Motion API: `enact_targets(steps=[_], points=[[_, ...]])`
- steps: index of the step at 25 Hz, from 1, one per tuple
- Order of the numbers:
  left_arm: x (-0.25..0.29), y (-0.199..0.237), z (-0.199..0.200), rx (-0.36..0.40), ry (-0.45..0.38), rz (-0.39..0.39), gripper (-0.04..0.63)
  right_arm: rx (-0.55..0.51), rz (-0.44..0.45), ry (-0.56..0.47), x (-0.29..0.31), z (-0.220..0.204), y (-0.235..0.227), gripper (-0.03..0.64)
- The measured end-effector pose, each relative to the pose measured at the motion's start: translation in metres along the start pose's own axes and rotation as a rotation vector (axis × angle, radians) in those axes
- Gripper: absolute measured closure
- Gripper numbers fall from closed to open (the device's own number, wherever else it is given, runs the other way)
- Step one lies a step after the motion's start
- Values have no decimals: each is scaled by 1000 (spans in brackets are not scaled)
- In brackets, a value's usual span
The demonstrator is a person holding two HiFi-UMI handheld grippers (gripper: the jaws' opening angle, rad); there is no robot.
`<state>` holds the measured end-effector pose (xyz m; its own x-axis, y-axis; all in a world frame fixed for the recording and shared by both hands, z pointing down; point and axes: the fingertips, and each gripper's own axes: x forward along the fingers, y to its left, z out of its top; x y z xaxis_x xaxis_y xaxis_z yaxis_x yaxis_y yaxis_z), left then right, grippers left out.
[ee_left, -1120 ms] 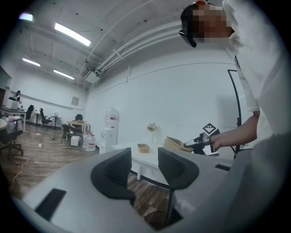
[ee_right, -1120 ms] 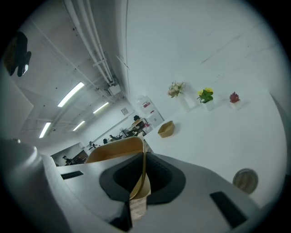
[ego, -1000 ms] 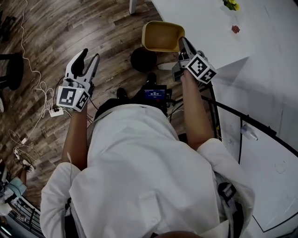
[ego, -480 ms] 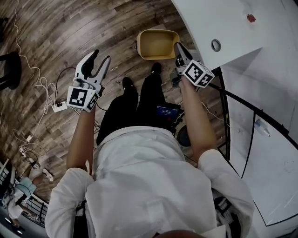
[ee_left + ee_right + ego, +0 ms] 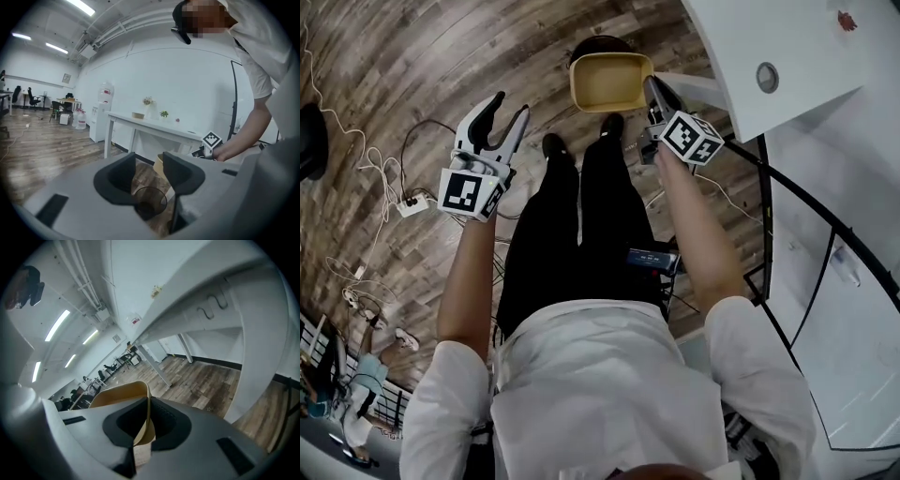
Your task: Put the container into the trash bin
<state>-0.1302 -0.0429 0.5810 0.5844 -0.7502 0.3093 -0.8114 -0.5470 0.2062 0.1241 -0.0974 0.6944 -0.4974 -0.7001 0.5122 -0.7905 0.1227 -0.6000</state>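
Observation:
A yellow-tan container (image 5: 609,82) hangs by its right rim from my right gripper (image 5: 652,87), which is shut on it. In the right gripper view the thin rim (image 5: 146,416) stands pinched between the dark pads. The round black trash bin (image 5: 600,40) shows only as a dark edge past the container, which covers most of it. My left gripper (image 5: 508,105) is held apart to the left, open and empty. Between its jaws the left gripper view shows the bin (image 5: 150,202) on the floor, with the container (image 5: 159,165) just beyond.
A white table (image 5: 750,47) stands close on the right, its leg (image 5: 689,86) beside the container. A black rail (image 5: 787,211) curves along the right. Cables and a power strip (image 5: 411,202) lie on the wooden floor at left. The person's legs and shoes (image 5: 551,145) stand just short of the bin.
Both grippers have sunk toward the floor. The container, still held, has come over the bin, which earlier showed beside it. The left gripper stays open.

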Motion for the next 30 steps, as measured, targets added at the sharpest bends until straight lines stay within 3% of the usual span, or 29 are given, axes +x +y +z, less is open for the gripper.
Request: enact_targets(steps=[7, 15, 21, 30], points=[[32, -12, -60, -53, 44, -15, 409, 63, -88, -12, 27, -49, -73, 574], [59, -32, -121, -77, 98, -40, 408, 28, -117, 29, 67, -97, -132, 574], [91, -10, -159, -90, 114, -38, 408, 5, -127, 33, 118, -119, -159, 574], [117, -5, -214, -96, 147, -70, 408, 25, -226, 53, 147, -177, -226, 574]])
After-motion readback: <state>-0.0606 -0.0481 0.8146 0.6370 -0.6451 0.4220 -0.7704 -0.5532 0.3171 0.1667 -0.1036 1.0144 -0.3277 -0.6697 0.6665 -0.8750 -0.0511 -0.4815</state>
